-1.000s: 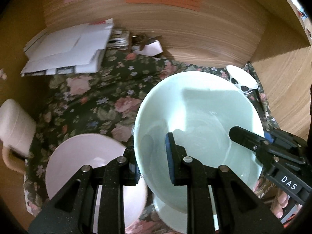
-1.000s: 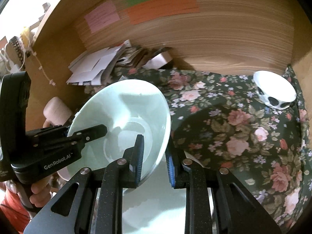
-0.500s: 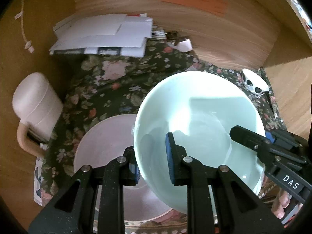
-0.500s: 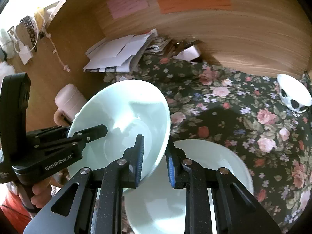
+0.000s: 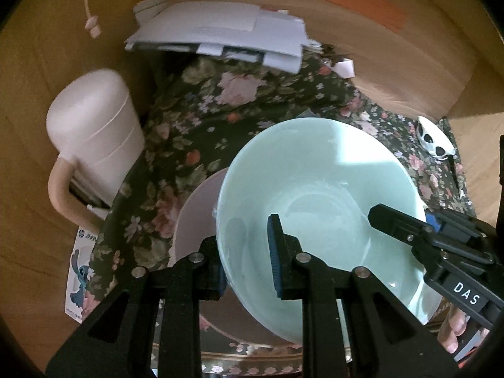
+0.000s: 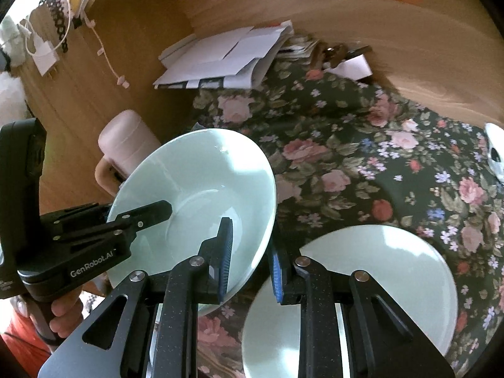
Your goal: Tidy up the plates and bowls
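Two grippers are clamped on one pale green bowl (image 5: 315, 195), which is held tilted above a surface covered by a dark floral cloth (image 6: 362, 163). The left gripper (image 5: 247, 252) is closed narrowly over the bowl's near-left rim, one blue-padded finger inside the bowl and the other outside it. The right gripper (image 6: 250, 252) is closed in the same way over the opposite rim, and in the left wrist view it is seen entering from the right (image 5: 441, 245), with fingertips of the person's hand (image 5: 453, 327) visible beneath it. In the right wrist view the left gripper (image 6: 94, 230) is seen reaching in from the left, gripped by a hand (image 6: 63, 312).

Below the bowl, on its left side, a pale pink plate (image 5: 195, 220) is seen lying on the cloth, partly covered by the bowl. In the right wrist view a pale green plate (image 6: 378, 277) is seen flat on the cloth to the right of the bowl, behind the gripper's right finger.

A pink lidded mug (image 5: 94, 145) with a handle is standing at the left edge of the cloth. A pile of white papers (image 5: 220, 34) is lying at the back, against the wooden wall. A small white bowl with dark spots (image 5: 434, 138) is set at the far right, well apart from the held bowl.
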